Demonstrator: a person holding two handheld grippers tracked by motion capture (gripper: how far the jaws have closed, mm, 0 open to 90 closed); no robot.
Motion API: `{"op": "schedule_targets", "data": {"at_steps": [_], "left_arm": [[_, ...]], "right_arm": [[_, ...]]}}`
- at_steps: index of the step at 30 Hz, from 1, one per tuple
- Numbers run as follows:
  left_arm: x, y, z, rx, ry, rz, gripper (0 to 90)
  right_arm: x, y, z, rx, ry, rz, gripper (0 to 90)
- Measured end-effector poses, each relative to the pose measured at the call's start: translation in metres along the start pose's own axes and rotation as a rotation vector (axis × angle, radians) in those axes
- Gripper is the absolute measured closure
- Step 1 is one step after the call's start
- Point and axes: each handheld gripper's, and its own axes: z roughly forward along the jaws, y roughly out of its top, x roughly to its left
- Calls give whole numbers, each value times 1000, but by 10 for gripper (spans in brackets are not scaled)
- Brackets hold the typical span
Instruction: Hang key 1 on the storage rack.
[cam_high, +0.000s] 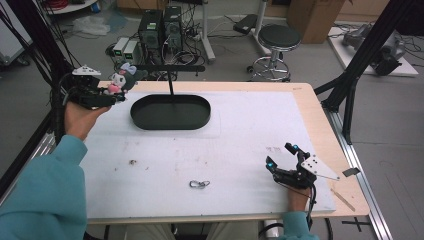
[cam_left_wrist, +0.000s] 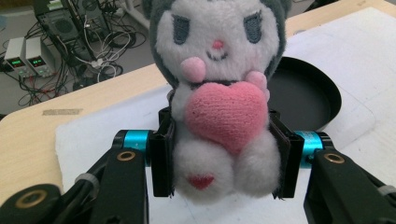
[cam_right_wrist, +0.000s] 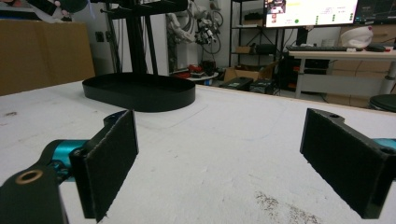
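Where high view blurs plush (cam_high: 121, 79), we read left gripper (cam_left_wrist: 225, 156) clamping its body, tray (cam_left_wrist: 308, 95) behind; right gripper (cam_right_wrist: 219, 163) wide, empty, near carabiner (cam_high: 199, 184).

Your high view looks forward and down from above your side, taking in the whole table (cam_high: 250, 130). The left gripper view sits very close behind the plush toy (cam_left_wrist: 219, 93). The right gripper view lies low, probably almost level. All three share the black tray (cam_high: 170, 112) (cam_left_wrist: 303, 98) (cam_right_wrist: 140, 91).
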Motion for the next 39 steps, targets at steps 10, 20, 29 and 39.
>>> {"op": "schedule_targets", "data": {"at_steps": [10, 20, 29, 39], "left_arm": [[4, 9, 6, -10, 6, -17, 529], [3, 15, 12, -1, 19, -14, 529], [6, 20, 16, -7, 33, -33, 529], [8, 24, 21, -15, 48, -44, 529]], "right_arm": [[0, 0, 0, 0, 0, -1, 107], [0, 0, 0, 0, 1, -1, 107], [0, 0, 0, 1, 1, 1, 107], [0, 0, 0, 2, 1, 0, 107]]}}
